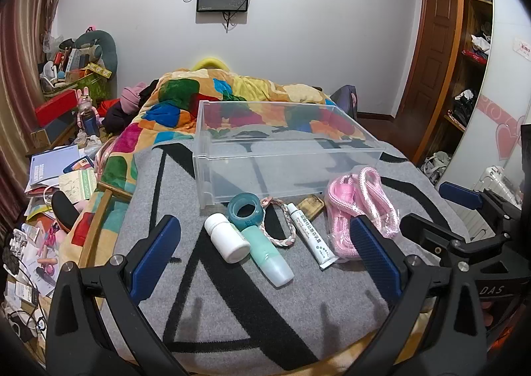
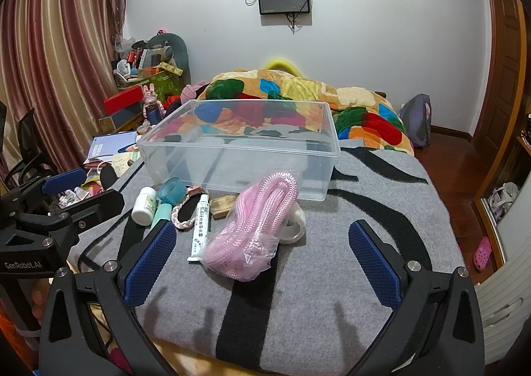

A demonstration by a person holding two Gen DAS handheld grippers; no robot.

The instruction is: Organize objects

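Observation:
A clear plastic bin (image 1: 285, 156) (image 2: 239, 146) stands empty on the grey blanket. In front of it lie a white pill bottle (image 1: 227, 238) (image 2: 144, 201), a teal bottle (image 1: 267, 254) (image 2: 162, 211), a teal tape ring (image 1: 245, 211) (image 2: 172, 190), a braided band (image 1: 285, 226) (image 2: 186, 211), a white tube (image 1: 310, 235) (image 2: 200, 226), a small wooden block (image 1: 310, 206) (image 2: 224, 205) and a bagged pink rope (image 1: 356, 206) (image 2: 255, 226). A white tape roll (image 2: 295, 221) sits behind the rope. My left gripper (image 1: 262, 249) is open over the bottles. My right gripper (image 2: 262, 253) is open around the rope bag.
The bed carries a colourful quilt (image 1: 232, 93) (image 2: 298, 93) behind the bin. Cluttered papers and boxes (image 1: 59, 170) (image 2: 109, 146) lie left of the bed. A wooden wardrobe (image 1: 464, 60) stands to the right. The other gripper shows at each view's edge.

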